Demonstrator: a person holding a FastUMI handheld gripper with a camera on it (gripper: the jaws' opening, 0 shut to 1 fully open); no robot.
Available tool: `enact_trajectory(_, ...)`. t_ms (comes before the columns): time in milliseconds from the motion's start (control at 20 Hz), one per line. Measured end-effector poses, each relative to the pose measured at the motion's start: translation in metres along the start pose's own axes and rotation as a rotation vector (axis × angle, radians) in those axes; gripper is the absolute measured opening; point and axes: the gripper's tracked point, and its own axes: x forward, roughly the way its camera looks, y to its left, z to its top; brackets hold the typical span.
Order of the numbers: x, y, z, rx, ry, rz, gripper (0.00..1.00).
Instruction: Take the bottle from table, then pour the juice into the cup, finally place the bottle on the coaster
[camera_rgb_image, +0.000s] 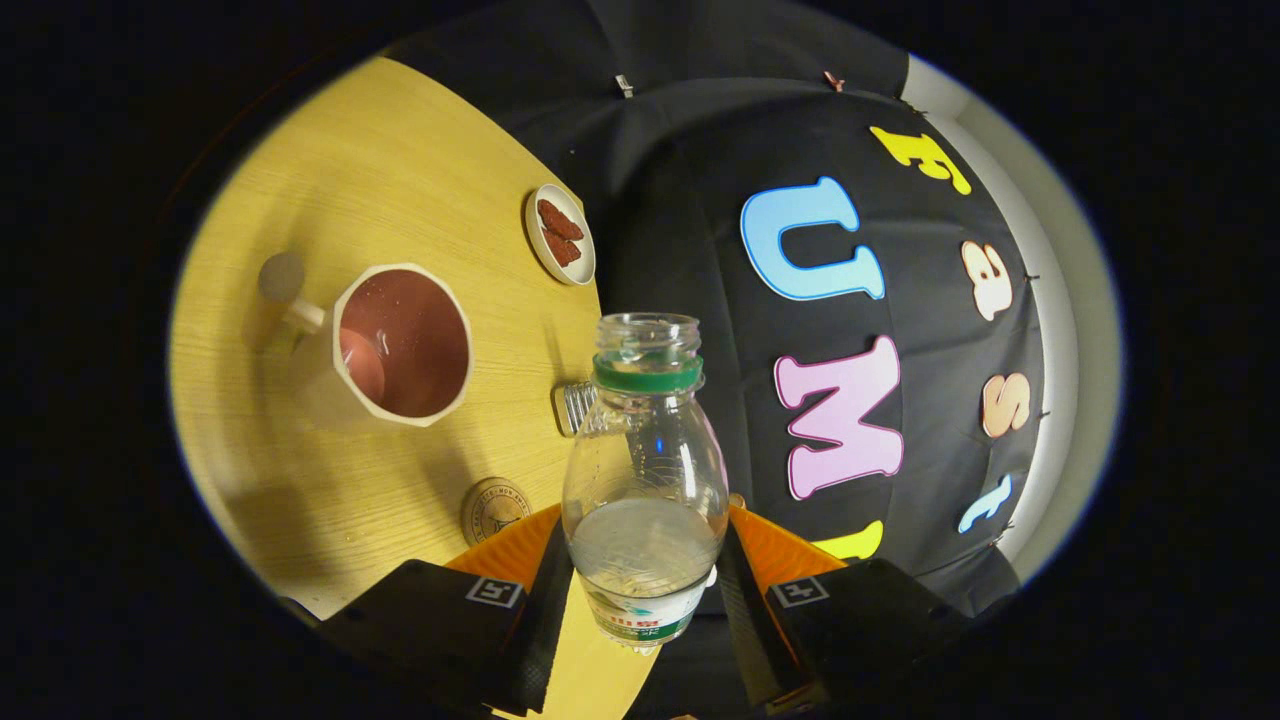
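Note:
A clear plastic bottle with a green neck ring and no cap sits between my fingers, with my gripper shut on its lower body. Liquid fills only its lower part. The view is rolled, so the wooden table stands off to the left. Beyond the fingers to the left sits a white angular cup with a handle, dark reddish liquid inside it. A round wooden coaster lies on the table close to my left finger, nearer than the cup.
A small white dish holding dark red pieces rests near the table's edge beyond the cup. A ribbed bottle cap lies on the table beside the bottle's shoulder. The booth's black cloth wall hangs behind the bottle.

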Motion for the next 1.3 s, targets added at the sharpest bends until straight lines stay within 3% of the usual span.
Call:
enact_trajectory(400,0.011,0.017,0.010,-0.215,-0.071,0.002,0.74)
enact_trajectory(1300,0.025,0.033,0.012,-0.479,-0.093,-0.004,0.74)
